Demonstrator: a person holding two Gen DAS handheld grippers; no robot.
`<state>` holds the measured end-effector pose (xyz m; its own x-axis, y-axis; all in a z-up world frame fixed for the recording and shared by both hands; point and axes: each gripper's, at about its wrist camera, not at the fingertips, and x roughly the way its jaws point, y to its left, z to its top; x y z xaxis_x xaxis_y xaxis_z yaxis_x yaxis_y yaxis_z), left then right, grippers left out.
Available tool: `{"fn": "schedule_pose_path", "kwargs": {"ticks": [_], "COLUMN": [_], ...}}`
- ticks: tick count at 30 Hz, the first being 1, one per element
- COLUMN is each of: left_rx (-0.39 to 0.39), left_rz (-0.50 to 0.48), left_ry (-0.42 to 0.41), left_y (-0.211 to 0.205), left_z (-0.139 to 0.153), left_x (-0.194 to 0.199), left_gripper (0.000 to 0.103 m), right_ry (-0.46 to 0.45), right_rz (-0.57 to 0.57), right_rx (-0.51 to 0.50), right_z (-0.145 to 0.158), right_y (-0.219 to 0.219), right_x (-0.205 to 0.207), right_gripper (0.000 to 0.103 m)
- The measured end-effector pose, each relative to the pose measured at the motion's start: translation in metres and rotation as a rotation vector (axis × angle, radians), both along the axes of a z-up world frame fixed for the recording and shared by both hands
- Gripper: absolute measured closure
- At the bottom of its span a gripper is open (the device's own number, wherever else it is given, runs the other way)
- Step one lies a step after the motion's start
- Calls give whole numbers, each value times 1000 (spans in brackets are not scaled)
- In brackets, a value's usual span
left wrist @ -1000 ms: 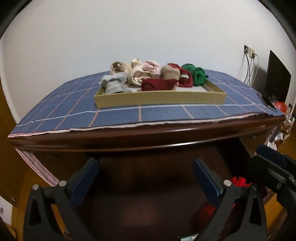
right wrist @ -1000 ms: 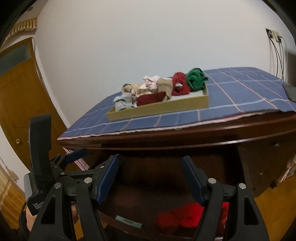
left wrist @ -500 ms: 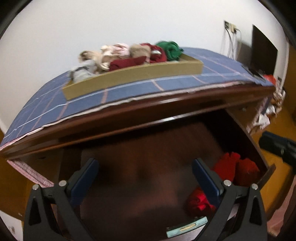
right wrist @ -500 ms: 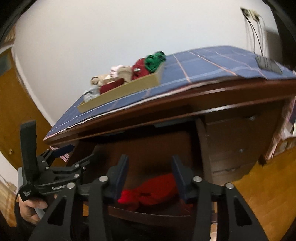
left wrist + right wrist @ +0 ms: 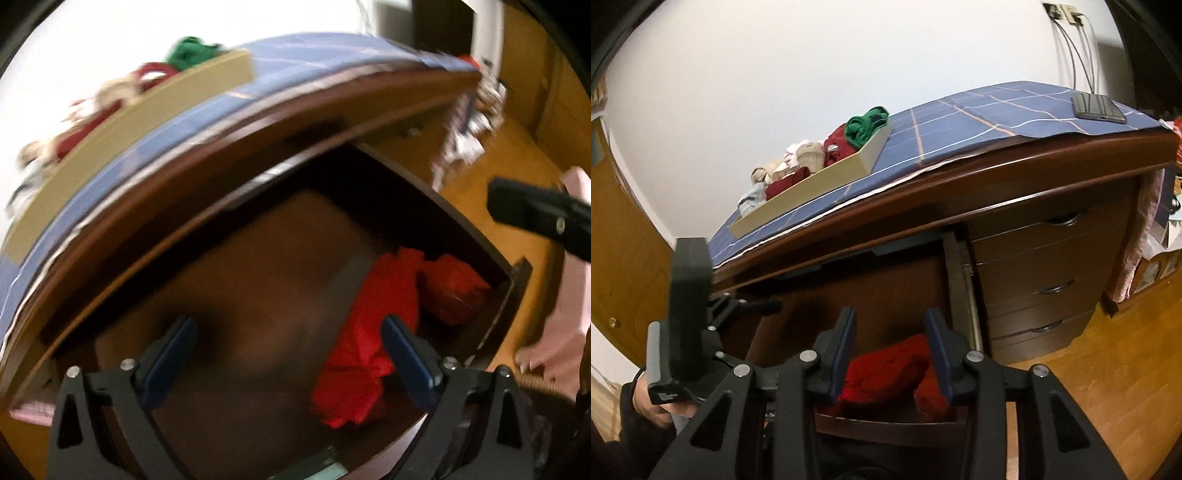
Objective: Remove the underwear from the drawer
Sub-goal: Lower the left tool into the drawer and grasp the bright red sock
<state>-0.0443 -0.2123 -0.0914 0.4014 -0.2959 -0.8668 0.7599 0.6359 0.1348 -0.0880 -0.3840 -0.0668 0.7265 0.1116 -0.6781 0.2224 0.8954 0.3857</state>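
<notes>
The dark wooden drawer (image 5: 258, 266) under the desk top stands pulled out. Red underwear (image 5: 373, 332) lies bunched at its right end, also seen in the right wrist view (image 5: 886, 369). My left gripper (image 5: 291, 354) is open and empty above the drawer, left of the red pile. My right gripper (image 5: 890, 343) is open with nothing between its fingers, just above the red underwear. The left gripper's body (image 5: 687, 314) shows at the left of the right wrist view. The left wrist view is blurred.
A shallow cardboard tray (image 5: 820, 192) with rolled garments sits on the blue checked cloth (image 5: 960, 122) on the desk. A phone (image 5: 1097, 107) lies at the cloth's right edge. Three shut drawers (image 5: 1045, 288) stand to the right. Wood floor (image 5: 1108, 387) lies beyond.
Both grippers have dropped from desk-top height toward the open drawer. The right gripper has narrowed its opening and come over the red underwear. The left view has tilted down and right.
</notes>
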Motion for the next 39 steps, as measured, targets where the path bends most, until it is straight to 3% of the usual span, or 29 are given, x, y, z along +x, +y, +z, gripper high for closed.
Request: {"fn": "schedule_pose_path", "kwargs": {"ticks": [3,8,14,18,19,23,28,34,39], "left_rx": [22,63,60,14,19,21,87,137,104], "left_rz": [-78,-138,-139,-146,-131,-99,-28,57,112], "left_ry": [55,207,328,454,441,436,302,190,196], "left_y": [-17,-38,-46,-46,-45,-32,-5,41,71], "left_z": [-7,-28,-36,-43,-43,-44,-38,-36,-31], "left_x": [0,4,10,10,11,15,17,18,19], "left_gripper": [8,26,26,44,55,56,56,56,55], "right_ry": [-7,-19,-21,-18,-18,-18,21,179,334], "right_rz": [-17,-36,-42,-39,-37,-24,26,109,144], "right_rx": [-4,-5,29,33,33,29,27,63,55], "right_z": [2,5,2,1,1,3,1,-12,-26], "right_y": [-6,-13,-18,-18,-18,-17,-9,6,20], "right_x": [-4,-7,-6,-5,-5,-4,5,27,43], "right_gripper": [61,61,61,61,61,61,61,61,61]}}
